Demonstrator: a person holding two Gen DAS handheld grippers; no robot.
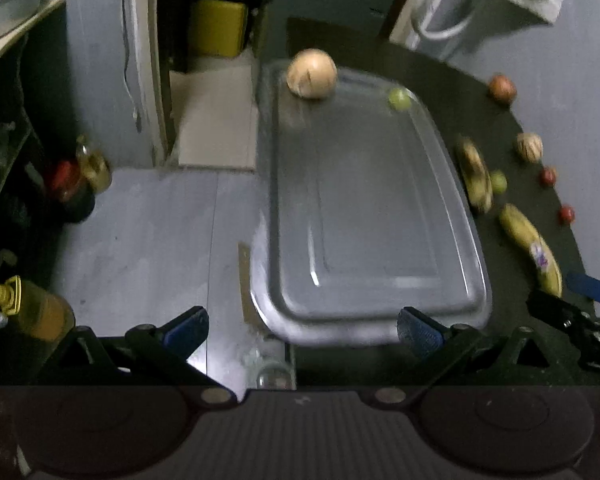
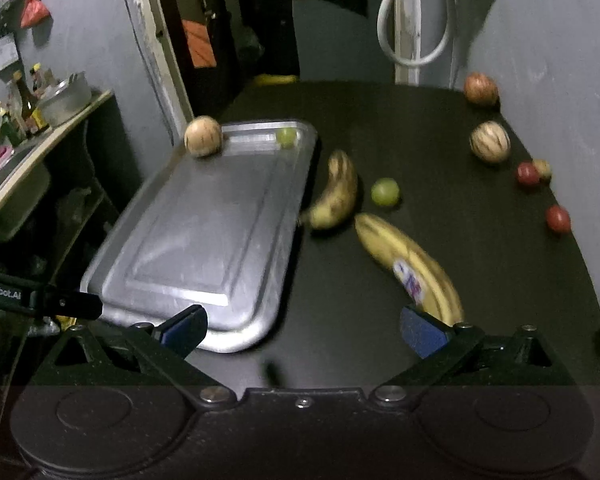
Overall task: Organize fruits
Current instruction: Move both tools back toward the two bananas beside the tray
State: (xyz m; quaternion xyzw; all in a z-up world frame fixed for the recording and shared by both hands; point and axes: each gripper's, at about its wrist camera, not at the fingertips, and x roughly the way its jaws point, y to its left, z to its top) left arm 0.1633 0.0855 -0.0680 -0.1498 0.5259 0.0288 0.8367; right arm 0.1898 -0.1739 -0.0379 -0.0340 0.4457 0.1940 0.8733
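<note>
Two bananas (image 2: 336, 194) beside tray (image 2: 204, 240), both tongs (image 1: 302, 330) (image 2: 304, 332) released, empty.

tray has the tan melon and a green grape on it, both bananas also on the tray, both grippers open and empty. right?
Not quite. The tan melon and green grape are on the tray, but both bananas lie on the black table beside it, as the right wrist view shows. Left gripper and right gripper are open and empty.

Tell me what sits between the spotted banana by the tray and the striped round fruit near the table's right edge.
In the right wrist view, one green round fruit lies just right of the spotted banana; from there to the striped round fruit is bare dark table.
</note>
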